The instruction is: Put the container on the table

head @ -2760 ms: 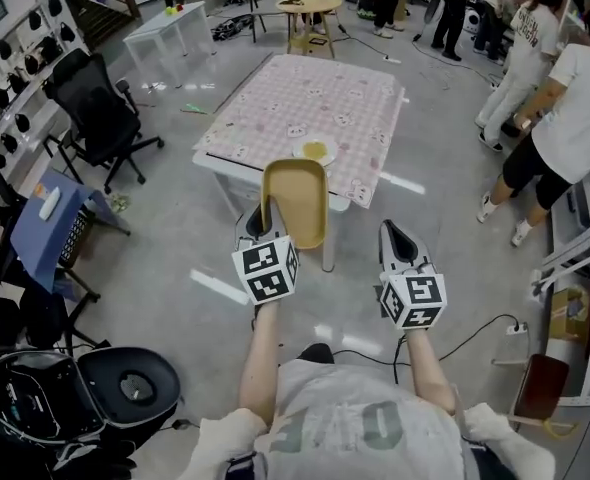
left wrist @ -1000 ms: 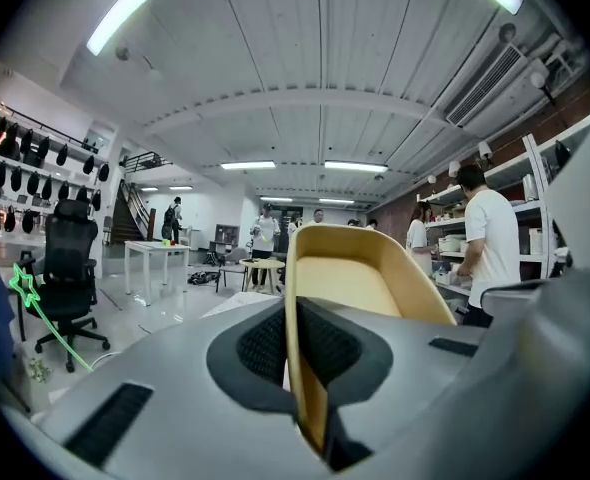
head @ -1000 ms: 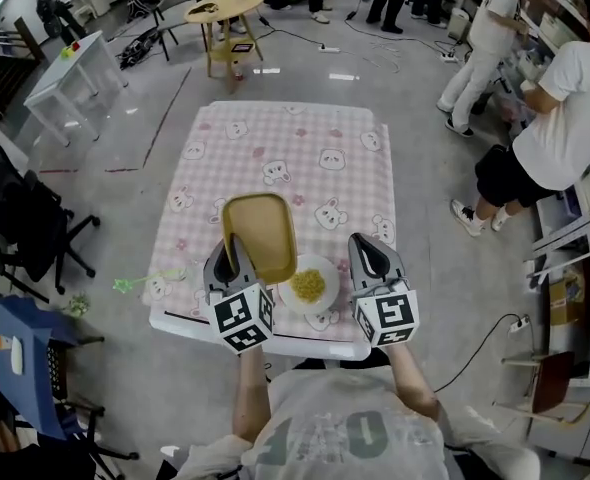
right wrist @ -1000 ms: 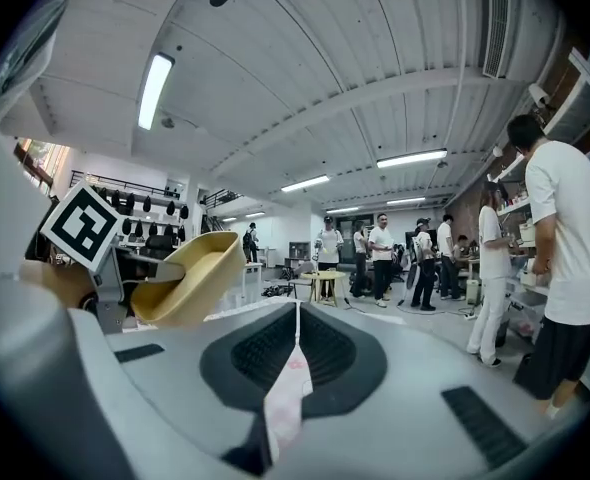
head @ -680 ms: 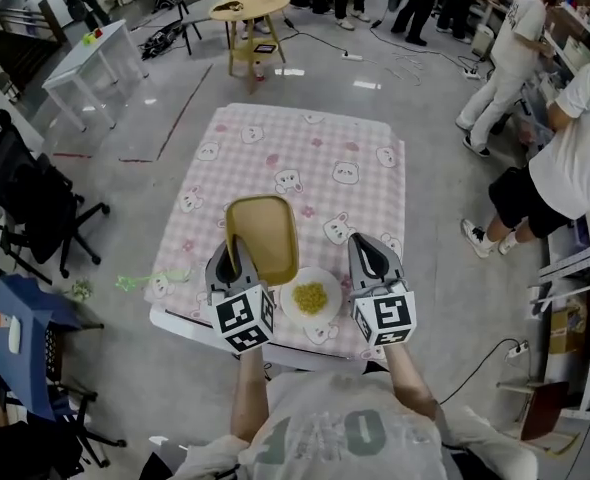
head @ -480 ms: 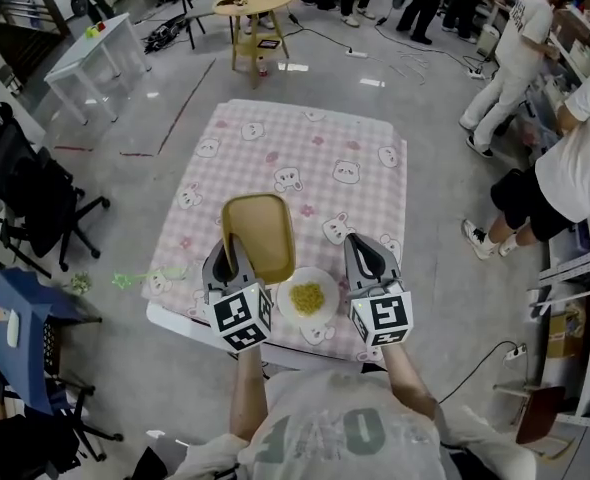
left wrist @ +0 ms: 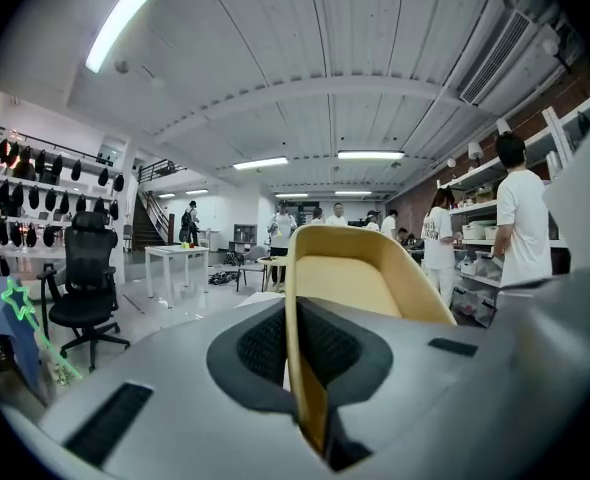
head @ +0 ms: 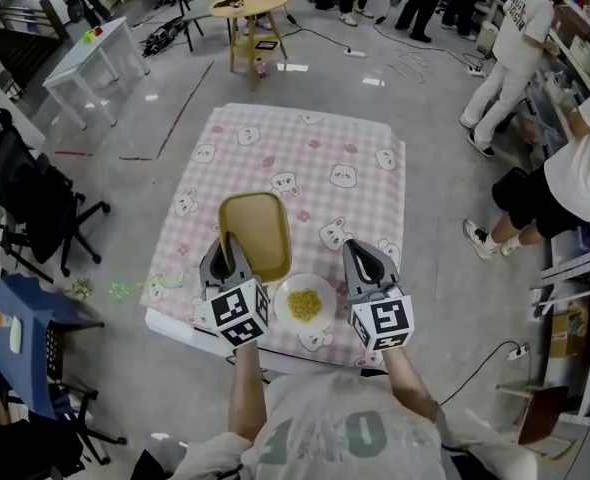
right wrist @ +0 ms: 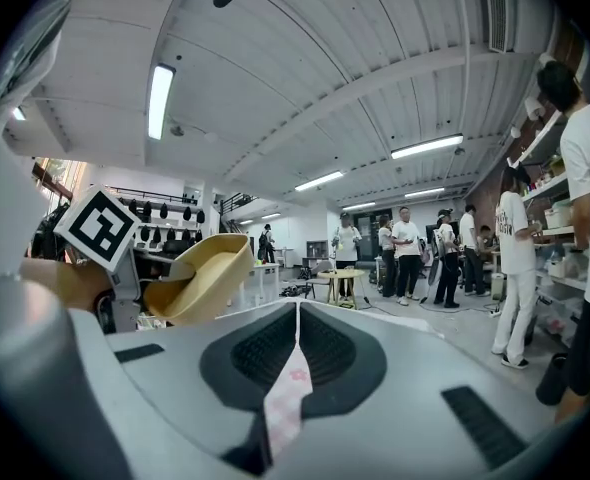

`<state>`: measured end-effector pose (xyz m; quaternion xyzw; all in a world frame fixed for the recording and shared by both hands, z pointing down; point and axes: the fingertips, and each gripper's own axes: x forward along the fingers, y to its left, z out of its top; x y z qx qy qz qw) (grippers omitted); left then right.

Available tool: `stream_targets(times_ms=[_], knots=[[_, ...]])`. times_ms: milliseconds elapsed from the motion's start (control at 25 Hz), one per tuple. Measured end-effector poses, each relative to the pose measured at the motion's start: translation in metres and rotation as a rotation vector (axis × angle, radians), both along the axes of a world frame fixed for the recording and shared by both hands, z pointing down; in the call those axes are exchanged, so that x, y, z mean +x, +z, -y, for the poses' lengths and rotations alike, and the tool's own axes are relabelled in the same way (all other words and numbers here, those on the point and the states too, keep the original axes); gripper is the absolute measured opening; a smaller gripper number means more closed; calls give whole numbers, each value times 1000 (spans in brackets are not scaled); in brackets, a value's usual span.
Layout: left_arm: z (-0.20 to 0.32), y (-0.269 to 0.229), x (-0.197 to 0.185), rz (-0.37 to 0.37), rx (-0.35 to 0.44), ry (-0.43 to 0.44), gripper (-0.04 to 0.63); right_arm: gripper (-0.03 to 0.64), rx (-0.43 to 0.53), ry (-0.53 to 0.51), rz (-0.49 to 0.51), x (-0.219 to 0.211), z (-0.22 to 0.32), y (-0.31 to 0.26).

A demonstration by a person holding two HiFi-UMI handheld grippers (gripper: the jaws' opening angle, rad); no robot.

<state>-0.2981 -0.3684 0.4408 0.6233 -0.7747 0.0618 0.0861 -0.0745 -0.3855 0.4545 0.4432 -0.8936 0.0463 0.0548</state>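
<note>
The left gripper (head: 225,255) is clamped on the near rim of a yellow container (head: 257,230). In the left gripper view the container's wall (left wrist: 340,283) is seen pinched edge-on between the dark pads (left wrist: 260,348). The container is held out ahead of the gripper over the near part of a table (head: 305,148) covered with a pink checked cloth. In the right gripper view it (right wrist: 200,276) is seen tilted, its open side turned towards the right gripper. Whether its base touches the cloth cannot be told.

The right gripper (head: 360,258) is closed on nothing. In its own view the jaws are seen brought together, with only a sliver of the pink cloth showing through the slit between them.

A white plate (head: 281,310) with yellow food (head: 304,305) is seen on the cloth between the two grippers, just beside the container's near right corner.

Further out, a black chair (head: 25,208) is seen left of the table, a round wooden table (head: 247,6) beyond it, and people (head: 565,183) to the right.
</note>
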Motion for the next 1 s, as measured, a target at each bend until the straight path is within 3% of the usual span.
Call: stream_targets(times_ms=[160, 320, 600, 840, 1000], knots=[[33, -2, -8, 34, -15, 19, 28, 31, -15, 0, 6, 3, 2, 5], [66, 24, -32, -25, -75, -13, 28, 31, -31, 2, 1, 5, 0, 9], [94, 92, -86, -72, -266, -147, 28, 31, -63, -9, -15, 6, 1, 17], [92, 139, -115, -81, -406, -208, 28, 31, -77, -27, -26, 2, 4, 21], [85, 165, -123, -137, -478, -235, 28, 31, -84, -37, -31, 0, 3, 23]])
